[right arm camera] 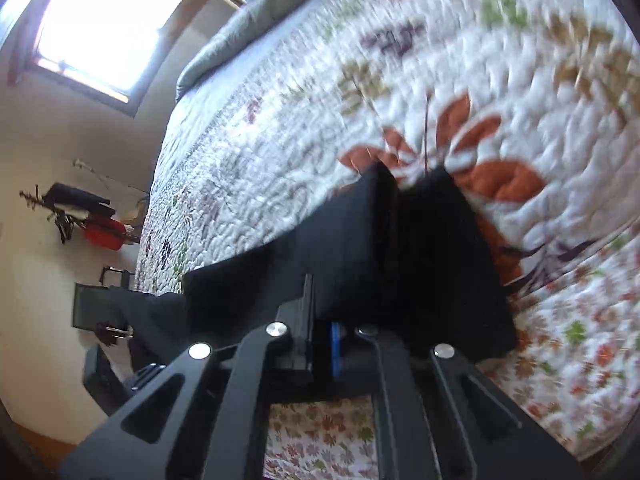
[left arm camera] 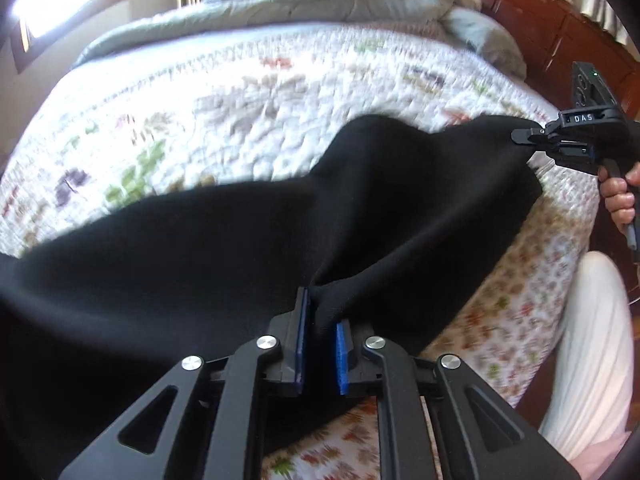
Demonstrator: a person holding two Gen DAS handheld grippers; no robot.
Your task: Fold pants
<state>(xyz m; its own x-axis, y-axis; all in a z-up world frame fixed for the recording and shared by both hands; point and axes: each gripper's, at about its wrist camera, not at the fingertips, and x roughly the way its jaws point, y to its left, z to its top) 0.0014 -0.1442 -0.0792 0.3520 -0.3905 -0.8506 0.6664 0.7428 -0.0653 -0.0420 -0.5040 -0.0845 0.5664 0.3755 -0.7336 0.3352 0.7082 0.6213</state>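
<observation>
Black pants (left arm camera: pixel 224 264) hang stretched between my two grippers above a bed with a white floral quilt (left arm camera: pixel 192 120). My left gripper (left arm camera: pixel 322 320) is shut on a bunched edge of the pants between its blue pads (left arm camera: pixel 342 356). My right gripper (left arm camera: pixel 524 136) shows in the left wrist view at the right, shut on the far corner of the cloth. In the right wrist view the right gripper (right arm camera: pixel 322 320) pinches the black pants (right arm camera: pixel 400 264), which drape over its fingers above the quilt (right arm camera: pixel 360 80).
A grey folded duvet (left arm camera: pixel 320 4) lies at the bed's far end by a wooden headboard (left arm camera: pixel 560 28). A bright window (right arm camera: pixel 104 20) is on the wall. Clutter and a dark chair (right arm camera: pixel 96 304) stand beside the bed. The person's white-trousered leg (left arm camera: pixel 596 340) is at right.
</observation>
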